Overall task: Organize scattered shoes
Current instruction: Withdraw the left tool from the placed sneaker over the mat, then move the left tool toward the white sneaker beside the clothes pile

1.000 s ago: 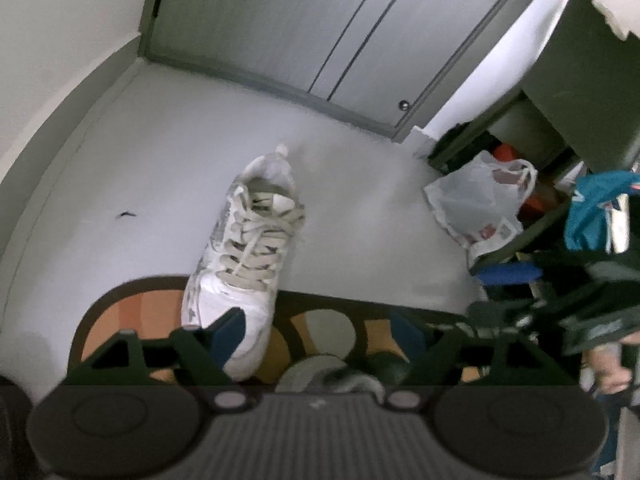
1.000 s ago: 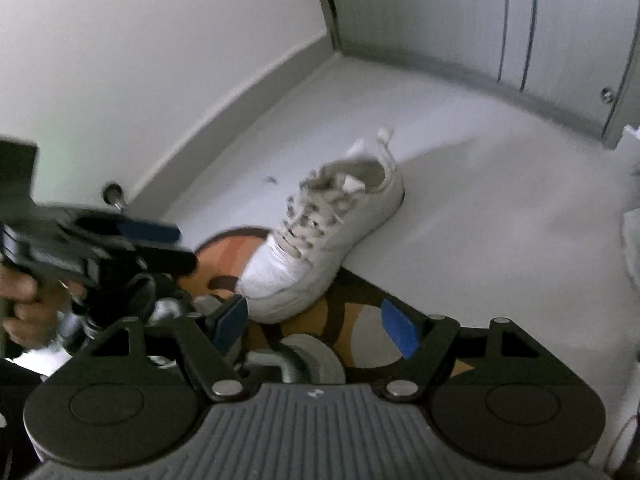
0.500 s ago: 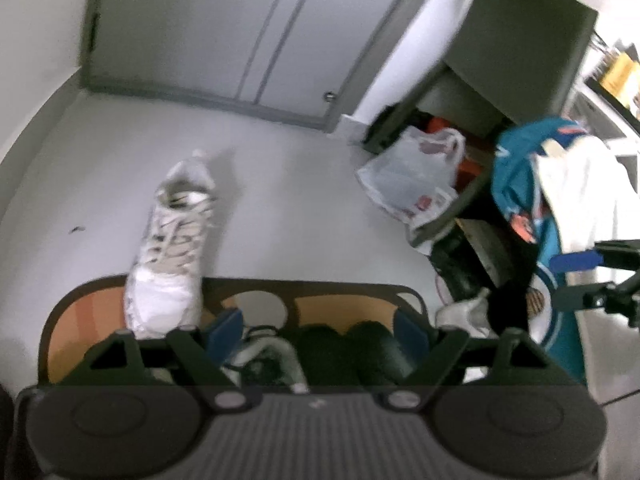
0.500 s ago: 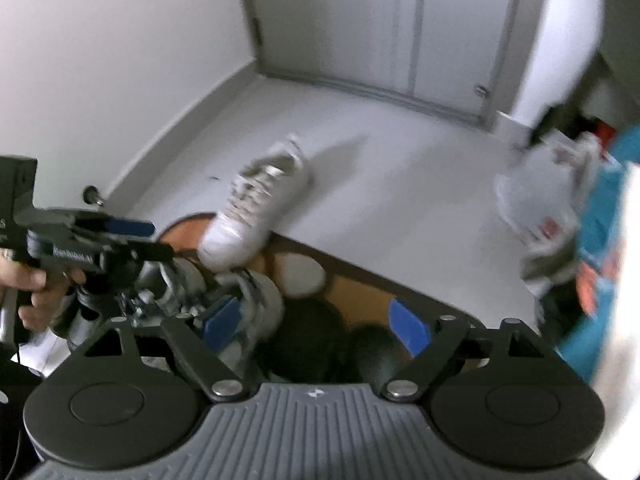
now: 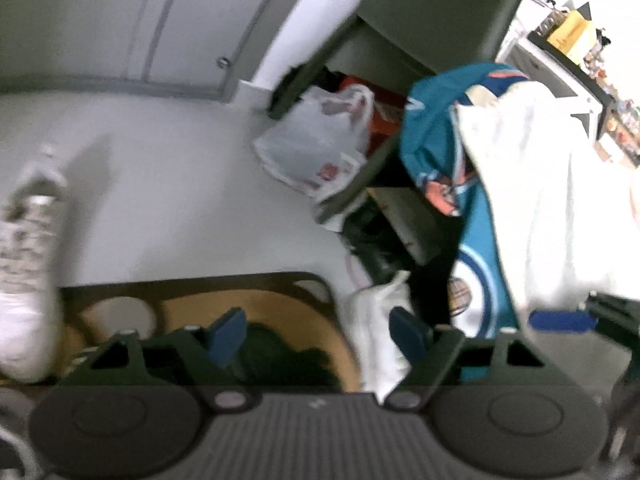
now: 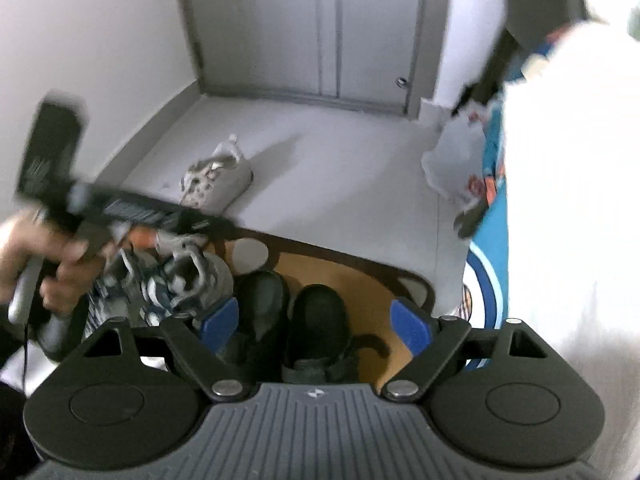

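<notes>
A white sneaker point(image 5: 28, 272) lies with its toe on the patterned mat point(image 5: 256, 296), at the far left of the left wrist view; it shows farther off as the white sneaker point(image 6: 218, 178) in the right wrist view. My left gripper point(image 5: 318, 336) is open and closing slightly, above dark shoes point(image 5: 288, 352) and empty. A white shoe-like thing point(image 5: 380, 320) sits by its right finger. My right gripper point(image 6: 316, 320) hangs wide open above a pair of black shoes point(image 6: 320, 312) on the mat point(image 6: 352, 272). Grey-blue sneakers point(image 6: 184, 276) sit to their left, under the blurred left gripper.
A plastic bag point(image 5: 320, 148) leans on a dark shelf unit point(image 5: 420, 20) at the right. Teal and white clothes point(image 5: 532, 200) hang in front of it. Grey closet doors point(image 6: 320, 32) close the far end. A hand point(image 6: 36, 256) holds the left gripper.
Both views have swung to the right and pulled back. The white sneaker has slid to the left view's edge. The black shoes have come under my right gripper, whose jaws have widened.
</notes>
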`<state>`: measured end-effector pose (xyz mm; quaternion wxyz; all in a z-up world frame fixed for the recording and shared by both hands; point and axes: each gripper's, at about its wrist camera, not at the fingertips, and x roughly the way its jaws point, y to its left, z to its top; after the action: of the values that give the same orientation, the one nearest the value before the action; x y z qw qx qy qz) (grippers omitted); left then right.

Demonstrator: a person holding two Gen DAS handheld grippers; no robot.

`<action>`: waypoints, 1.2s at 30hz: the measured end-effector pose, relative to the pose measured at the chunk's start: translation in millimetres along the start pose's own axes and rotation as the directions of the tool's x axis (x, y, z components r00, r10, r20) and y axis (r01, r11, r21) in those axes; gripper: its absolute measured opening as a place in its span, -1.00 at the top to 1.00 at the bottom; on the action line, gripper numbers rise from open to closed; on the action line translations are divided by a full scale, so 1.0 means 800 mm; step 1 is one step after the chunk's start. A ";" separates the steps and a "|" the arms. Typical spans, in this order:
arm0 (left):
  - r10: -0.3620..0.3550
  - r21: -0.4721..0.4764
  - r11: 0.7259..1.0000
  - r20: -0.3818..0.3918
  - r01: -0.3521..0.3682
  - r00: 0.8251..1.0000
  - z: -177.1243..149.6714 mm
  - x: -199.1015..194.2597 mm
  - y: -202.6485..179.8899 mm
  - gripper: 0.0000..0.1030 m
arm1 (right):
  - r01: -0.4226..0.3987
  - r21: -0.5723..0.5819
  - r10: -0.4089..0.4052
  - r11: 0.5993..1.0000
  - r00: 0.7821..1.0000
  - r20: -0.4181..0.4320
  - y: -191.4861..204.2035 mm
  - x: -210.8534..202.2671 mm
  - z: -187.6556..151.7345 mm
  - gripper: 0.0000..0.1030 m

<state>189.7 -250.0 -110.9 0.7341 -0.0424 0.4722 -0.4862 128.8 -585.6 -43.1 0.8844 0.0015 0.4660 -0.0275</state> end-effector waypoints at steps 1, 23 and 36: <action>-0.017 0.009 1.000 0.001 0.017 1.000 0.002 0.011 -0.010 -0.54 | 0.002 -0.031 -0.001 1.000 1.000 0.009 0.005 -0.002 0.001 -0.69; -0.263 0.009 0.965 -0.028 0.263 0.964 -0.020 0.089 -0.046 -0.60 | 0.037 -0.019 -0.037 0.999 0.999 0.020 -0.024 0.000 0.013 -0.74; -0.366 -0.094 0.929 -0.107 0.357 0.924 -0.030 0.133 -0.024 -0.57 | 0.065 0.049 -0.064 0.997 0.997 -0.031 -0.049 -0.008 0.009 -0.75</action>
<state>168.0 -330.7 -183.1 0.5994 -0.1256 0.5178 -0.5974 129.1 -624.3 -32.7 0.8757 0.0088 0.4780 -0.0675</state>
